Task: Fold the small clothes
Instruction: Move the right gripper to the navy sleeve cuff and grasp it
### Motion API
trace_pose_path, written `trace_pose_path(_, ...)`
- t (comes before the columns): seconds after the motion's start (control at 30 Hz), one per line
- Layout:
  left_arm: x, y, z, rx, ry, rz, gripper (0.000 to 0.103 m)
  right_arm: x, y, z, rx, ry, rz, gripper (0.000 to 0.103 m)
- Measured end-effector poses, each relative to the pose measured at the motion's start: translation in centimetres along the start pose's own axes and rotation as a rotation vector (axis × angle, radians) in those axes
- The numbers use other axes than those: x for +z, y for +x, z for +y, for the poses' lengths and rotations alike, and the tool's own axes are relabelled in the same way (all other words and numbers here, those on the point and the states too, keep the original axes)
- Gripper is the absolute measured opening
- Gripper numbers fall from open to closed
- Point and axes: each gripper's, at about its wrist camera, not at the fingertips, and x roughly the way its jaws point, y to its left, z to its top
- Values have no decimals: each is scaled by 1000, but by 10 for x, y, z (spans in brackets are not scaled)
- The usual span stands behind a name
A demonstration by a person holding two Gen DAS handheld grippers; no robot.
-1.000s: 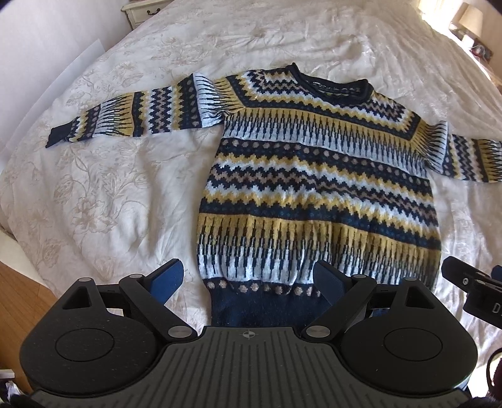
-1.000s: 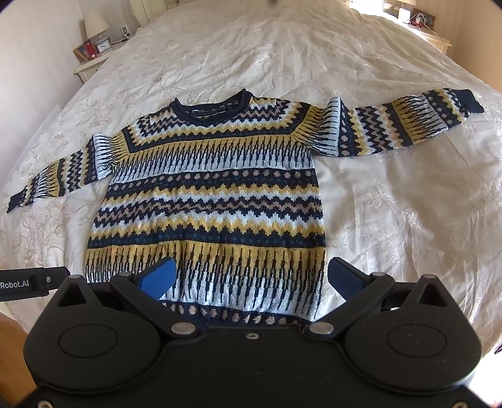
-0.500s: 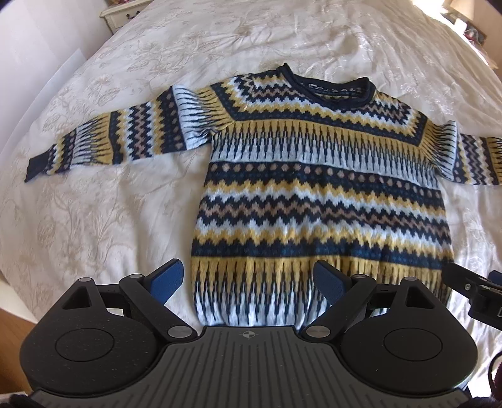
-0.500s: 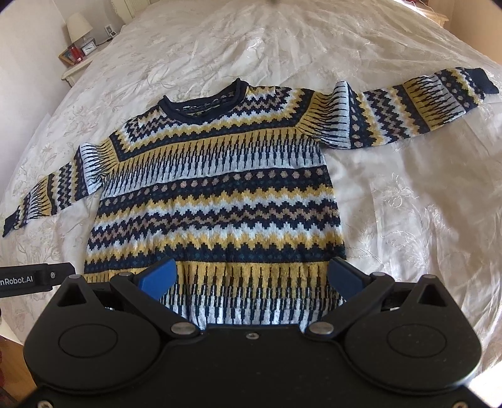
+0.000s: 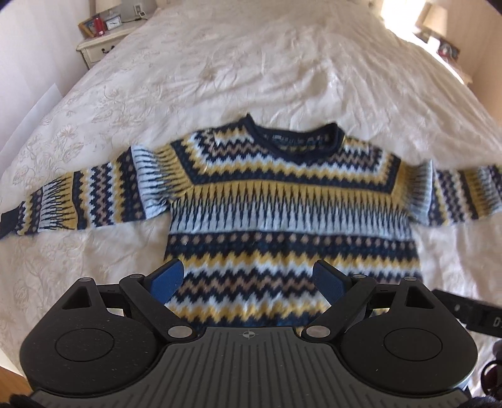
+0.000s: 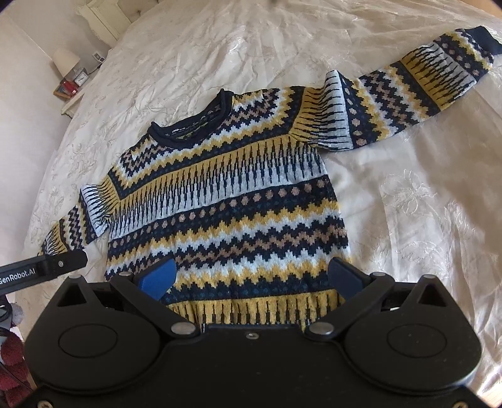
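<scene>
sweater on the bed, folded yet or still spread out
Spread out: the sweater lies flat, front up, on the bedspread, both sleeves stretched sideways, no fold in it.

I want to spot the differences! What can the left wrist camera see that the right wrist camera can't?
Only the left wrist view shows the sweater's left cuff and a second lamp at the far right. Only the right wrist view shows the right cuff and the sweater's hem. Both show the patterned sweater spread flat on the white bedspread, the nightstand with a clock, and each camera's own open gripper, left gripper and right gripper, holding nothing.
</scene>
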Motion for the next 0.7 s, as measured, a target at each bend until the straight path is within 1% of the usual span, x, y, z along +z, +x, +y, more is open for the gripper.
trace_pose_path(0.1,6,-3,-10,-29,-55,-26,89,16,1,-17,9,-22,0,102)
trace_pose_path(0.23,9,-10,-28,-11,-145,-69,89,39,1,-42,51,-87,2,102)
trace_pose_path(0.3,9,-11,-37,-13,-180,-86,89,53,-1,-58,84,-95,-8,103)
trace_pose_path(0.37,8,-11,-48,-11,-209,-99,89,69,0,-76,122,-107,6,103)
trace_pose_path(0.4,7,-12,-54,-11,-219,-103,89,77,-1,-85,120,-115,8,103)
trace_pose_path(0.57,4,-14,-84,23,-236,-118,89,115,-6,-129,47,-188,-14,102)
trace_pose_path(0.7,-1,-17,-105,52,-219,-118,89,143,-12,-166,-1,-183,-33,102)
